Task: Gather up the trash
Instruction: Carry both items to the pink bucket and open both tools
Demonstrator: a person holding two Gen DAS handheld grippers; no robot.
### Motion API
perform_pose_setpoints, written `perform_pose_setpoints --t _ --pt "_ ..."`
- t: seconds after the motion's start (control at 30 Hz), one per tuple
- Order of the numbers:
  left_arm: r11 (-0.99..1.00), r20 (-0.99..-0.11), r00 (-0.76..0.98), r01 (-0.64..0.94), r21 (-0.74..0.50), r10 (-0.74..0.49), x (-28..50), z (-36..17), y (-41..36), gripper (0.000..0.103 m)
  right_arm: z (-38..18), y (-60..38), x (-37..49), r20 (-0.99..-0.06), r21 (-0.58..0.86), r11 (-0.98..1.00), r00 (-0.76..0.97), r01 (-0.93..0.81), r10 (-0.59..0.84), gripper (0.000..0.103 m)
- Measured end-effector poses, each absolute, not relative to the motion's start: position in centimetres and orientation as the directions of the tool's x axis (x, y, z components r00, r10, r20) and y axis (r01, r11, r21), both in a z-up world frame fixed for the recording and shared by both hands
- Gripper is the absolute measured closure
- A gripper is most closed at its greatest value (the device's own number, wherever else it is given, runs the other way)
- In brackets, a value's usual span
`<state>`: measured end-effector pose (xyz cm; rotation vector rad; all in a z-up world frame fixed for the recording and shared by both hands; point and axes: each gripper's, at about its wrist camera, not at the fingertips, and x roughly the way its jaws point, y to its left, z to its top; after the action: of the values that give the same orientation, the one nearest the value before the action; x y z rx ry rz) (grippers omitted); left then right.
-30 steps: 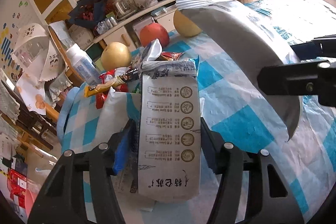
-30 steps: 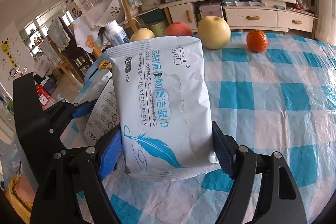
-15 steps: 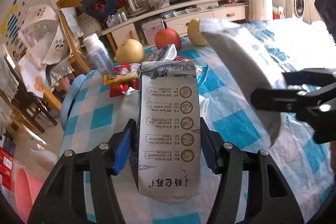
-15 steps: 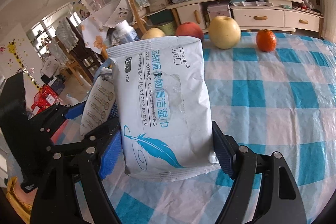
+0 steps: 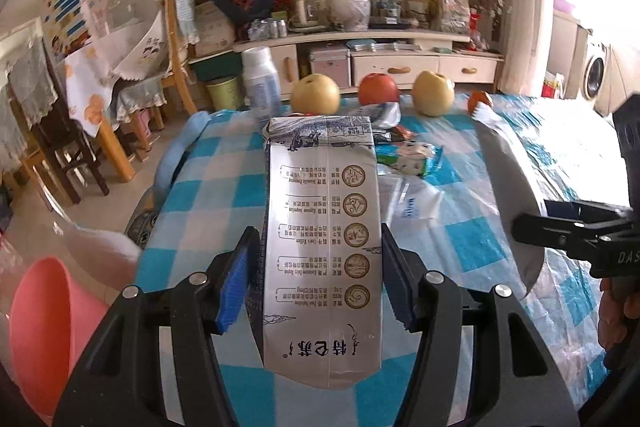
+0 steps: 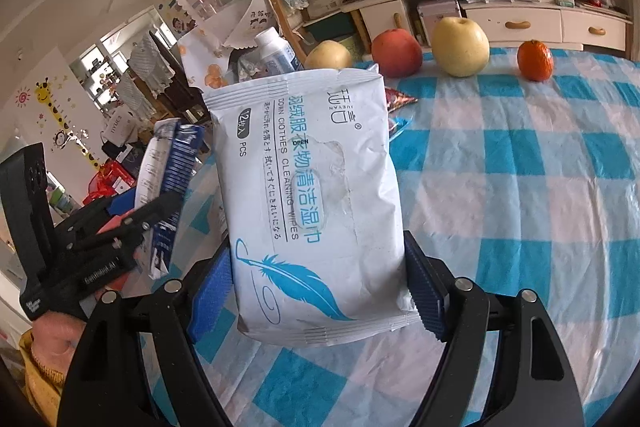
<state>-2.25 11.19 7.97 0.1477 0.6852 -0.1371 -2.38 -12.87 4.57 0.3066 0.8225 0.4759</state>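
My left gripper (image 5: 318, 281) is shut on a white milk carton (image 5: 322, 235) and holds it above the left part of the blue-checked table (image 5: 472, 247). My right gripper (image 6: 316, 291) is shut on a white wet-wipes pack (image 6: 308, 195) with a blue feather print. Each gripper shows in the other's view: the right one (image 5: 576, 231) with its pack (image 5: 508, 195) at right, the left one (image 6: 116, 227) with its carton (image 6: 166, 179) at left. More wrappers (image 5: 404, 151) lie on the table beyond the carton.
Two yellow pears (image 5: 316, 93), a red apple (image 5: 378, 89), an orange (image 6: 535, 61) and a white bottle (image 5: 262, 87) stand along the table's far edge. A pink bin (image 5: 44, 327) stands on the floor at lower left. Chairs and a TV cabinet lie beyond.
Both grippers have swung left with their loads still held. The pink bin and floor have come into the left wrist view. The left gripper now sits further over the table's left edge.
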Motion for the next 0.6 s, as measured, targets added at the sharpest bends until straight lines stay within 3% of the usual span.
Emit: perform_pose_setpoints --t 0.6 --pt "0.999 -0.614 0.789 0.004 -0.040 -0.028 -2.4 9.3 21.2 0.043 5.9 -7.1 -3.2 -0.619 0.480 0.824 0.550 -0.301 0.561 0.025"
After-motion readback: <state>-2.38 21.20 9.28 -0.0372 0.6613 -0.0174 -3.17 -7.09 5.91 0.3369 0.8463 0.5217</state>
